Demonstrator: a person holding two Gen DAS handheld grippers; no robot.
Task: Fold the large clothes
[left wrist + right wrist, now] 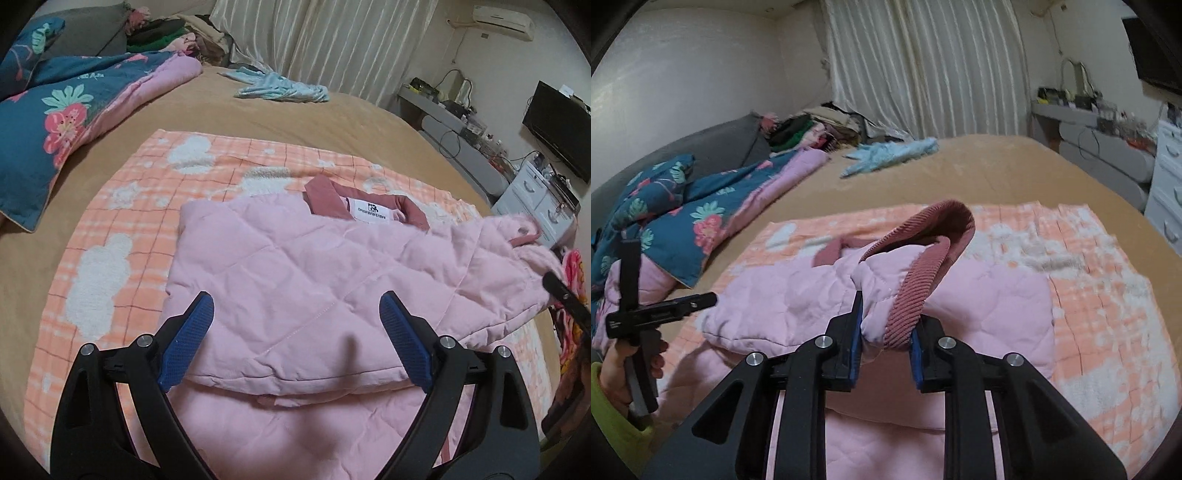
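Cuff [905,295] pinched by right claw [886,332], only right cam shows

Pink quilted jacket [295,295] — dusty-rose corduroy collar, white label at the neck — lies partly folded on a peach checked blanket on the bed. One sleeve with a corduroy cuff [908,306] is raised — bunched, arching over the body.

Black gripper [295,332] frames, blue textured pads [192,332], silver screws; lime-green sleeve [609,406].
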